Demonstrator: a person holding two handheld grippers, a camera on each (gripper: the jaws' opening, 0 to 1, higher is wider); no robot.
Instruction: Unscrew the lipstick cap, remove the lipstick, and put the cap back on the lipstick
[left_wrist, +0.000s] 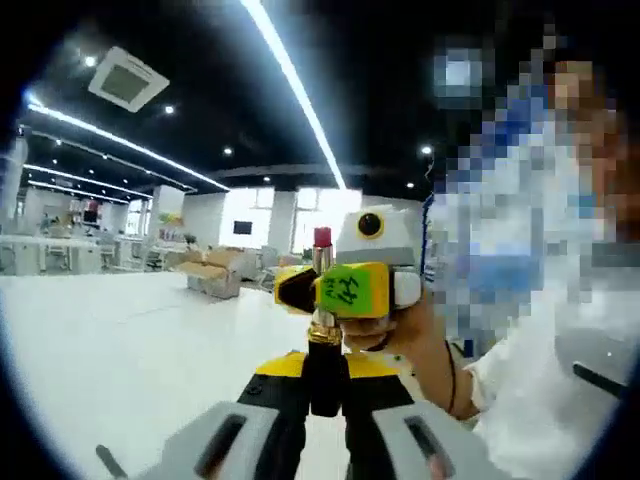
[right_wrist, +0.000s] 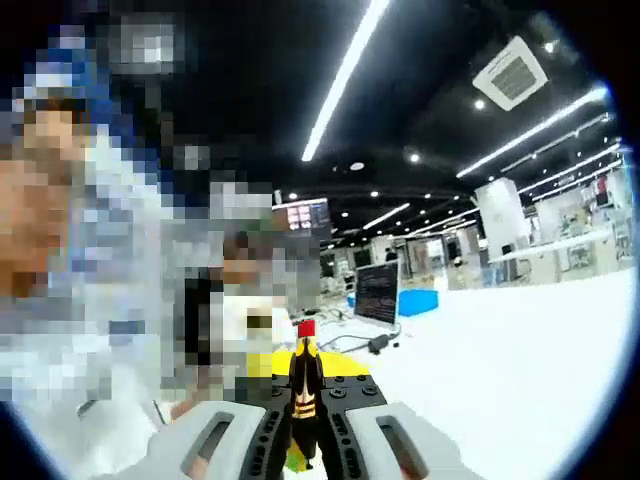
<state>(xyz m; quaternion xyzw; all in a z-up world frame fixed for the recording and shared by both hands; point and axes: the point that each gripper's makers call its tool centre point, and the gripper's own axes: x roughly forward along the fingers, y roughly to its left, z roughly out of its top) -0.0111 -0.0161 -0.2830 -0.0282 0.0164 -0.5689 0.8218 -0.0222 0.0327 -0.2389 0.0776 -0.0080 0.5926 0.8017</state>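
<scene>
Two grippers are meeting on one lipstick, held up in the air above a white table (left_wrist: 120, 340). In the left gripper view the left gripper (left_wrist: 325, 385) is pinching the dark base of the lipstick (left_wrist: 322, 300) between narrow jaws, with the gold collar and red bullet rising above. The right gripper (left_wrist: 335, 288), coming in from the right with a person's hand (left_wrist: 415, 335) behind it, is closing on the tube around its gold band. In the right gripper view the same lipstick (right_wrist: 303, 375) is standing between that gripper's jaws, red tip up.

Judging by the exposed bullet, the cap is already off; where the cap is I cannot tell. Recapping seems to be what is left.

Farther off, nothing is blocking the pair. A laptop (right_wrist: 378, 296) and a blue box (right_wrist: 418, 300) are sitting well behind on the table in the right gripper view; cardboard boxes (left_wrist: 212, 272) are lying far back in the left gripper view.
</scene>
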